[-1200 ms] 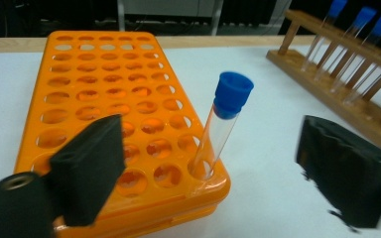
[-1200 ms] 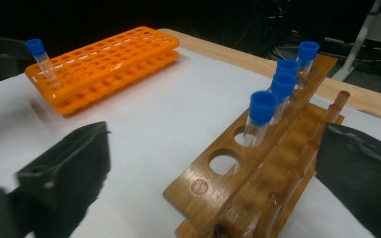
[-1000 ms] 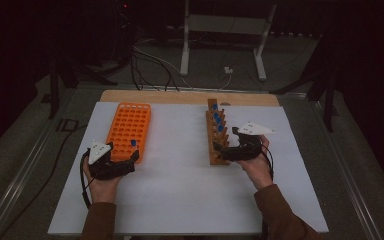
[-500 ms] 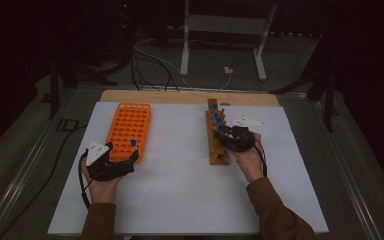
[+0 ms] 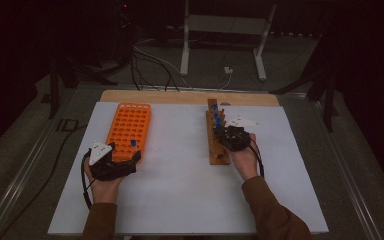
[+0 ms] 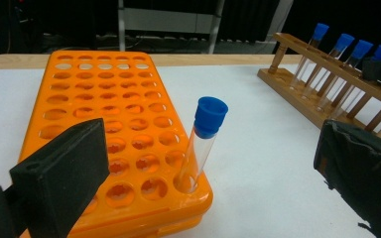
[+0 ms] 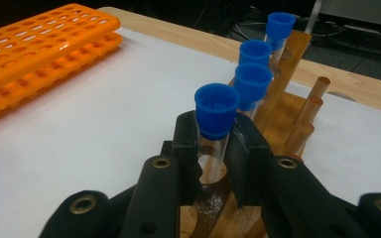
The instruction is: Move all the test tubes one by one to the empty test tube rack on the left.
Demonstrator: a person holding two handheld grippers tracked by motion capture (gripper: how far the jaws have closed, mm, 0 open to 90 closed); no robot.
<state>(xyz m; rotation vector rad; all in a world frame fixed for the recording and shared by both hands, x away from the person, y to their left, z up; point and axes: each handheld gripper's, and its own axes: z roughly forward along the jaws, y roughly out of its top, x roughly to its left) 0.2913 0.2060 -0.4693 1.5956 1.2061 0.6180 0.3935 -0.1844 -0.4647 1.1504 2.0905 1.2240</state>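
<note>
Wooden rack (image 5: 215, 145): four blue-capped tubes; right hand-held gripper (image 7: 212, 148) just clamped nearest tube (image 7: 213, 124). Left hand-held gripper (image 6: 208, 163) released.

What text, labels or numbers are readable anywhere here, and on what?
None readable.
Orange tube rack: no lettering visible.
Wooden tube rack: unmarked.
Blue-capped test tubes: no labels visible.
White table mat: blank.

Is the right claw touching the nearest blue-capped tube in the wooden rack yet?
Touching. In the right gripper view the right claw has just closed; its two black pads press both sides of the nearest blue-capped tube, just below the cap, while it stands in the wooden rack.
</note>
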